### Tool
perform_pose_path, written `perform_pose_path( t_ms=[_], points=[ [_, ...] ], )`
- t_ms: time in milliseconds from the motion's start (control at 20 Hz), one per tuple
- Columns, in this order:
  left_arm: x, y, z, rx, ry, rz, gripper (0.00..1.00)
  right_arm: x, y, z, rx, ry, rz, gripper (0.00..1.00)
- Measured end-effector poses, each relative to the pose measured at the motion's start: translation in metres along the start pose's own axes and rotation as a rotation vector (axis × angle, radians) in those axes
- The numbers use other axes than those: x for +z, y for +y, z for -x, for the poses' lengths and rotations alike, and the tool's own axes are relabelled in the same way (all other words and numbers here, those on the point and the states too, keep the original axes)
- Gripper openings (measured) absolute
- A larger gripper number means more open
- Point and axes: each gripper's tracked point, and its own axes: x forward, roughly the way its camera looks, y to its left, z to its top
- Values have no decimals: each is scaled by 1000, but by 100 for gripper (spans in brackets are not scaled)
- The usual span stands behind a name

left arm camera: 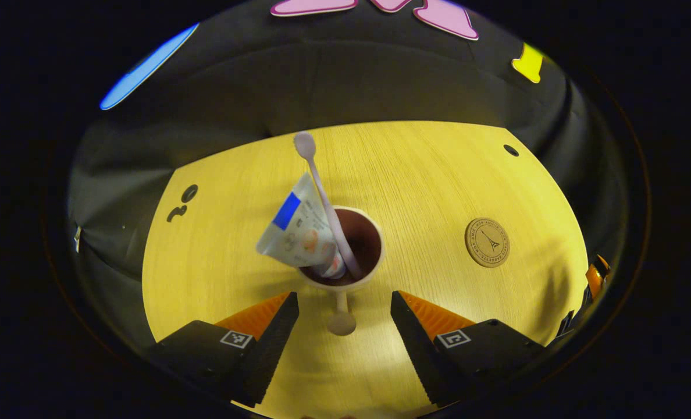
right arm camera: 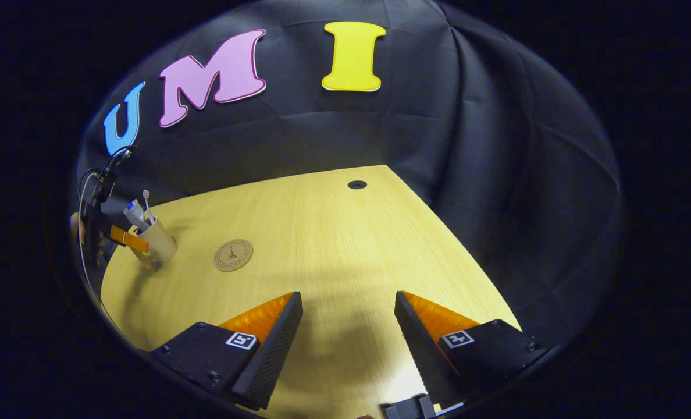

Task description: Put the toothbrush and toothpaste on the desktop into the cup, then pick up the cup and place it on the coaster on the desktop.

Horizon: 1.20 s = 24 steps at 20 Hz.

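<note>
In the left gripper view a beige cup (left arm camera: 374,256) with a dark inside stands on the yellow wooden desktop (left arm camera: 427,174). A white toothpaste tube (left arm camera: 299,230) with a blue patch and a pale pink toothbrush (left arm camera: 322,186) lean out of it. My left gripper (left arm camera: 344,317) is open just in front of the cup, a finger on either side of its near edge and apart from it. The round brown coaster (left arm camera: 487,242) lies to the cup's right. In the right gripper view my right gripper (right arm camera: 348,326) is open over bare desktop, with the cup (right arm camera: 160,240) and coaster (right arm camera: 233,255) far to the left.
Black cloth walls close off the desktop's back and sides. Small dark holes (left arm camera: 511,150) (right arm camera: 356,184) sit near its far edge. A hand (right arm camera: 79,233) holds the left gripper (right arm camera: 129,238) beside the cup. An orange finger of the right gripper (left arm camera: 595,278) shows at the right edge.
</note>
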Motion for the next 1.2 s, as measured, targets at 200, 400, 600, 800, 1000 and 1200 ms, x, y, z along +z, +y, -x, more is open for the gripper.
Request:
perform_pose_path(
  t_ms=[200,400,600,800,1000,1200],
  points=[
    [-4,1,-20,-3,80,-5,98,-16,6,-2,7,38,-21,99],
    [-5,3,-29,4,128,-2,90,-19,16,-4,27,47,-6,99],
    [-6,8,-31,-2,145,8,72,-26,21,-5,47,67,-30,99],
    [-13,7,-31,-20,167,37,60,-29,20,-6,51,80,-41,98],
    [-13,8,-31,-22,162,47,26,-32,22,-4,62,85,-39,99],
    [-12,5,-29,-41,139,71,25,-35,26,0,76,88,-24,99]
  ],
)
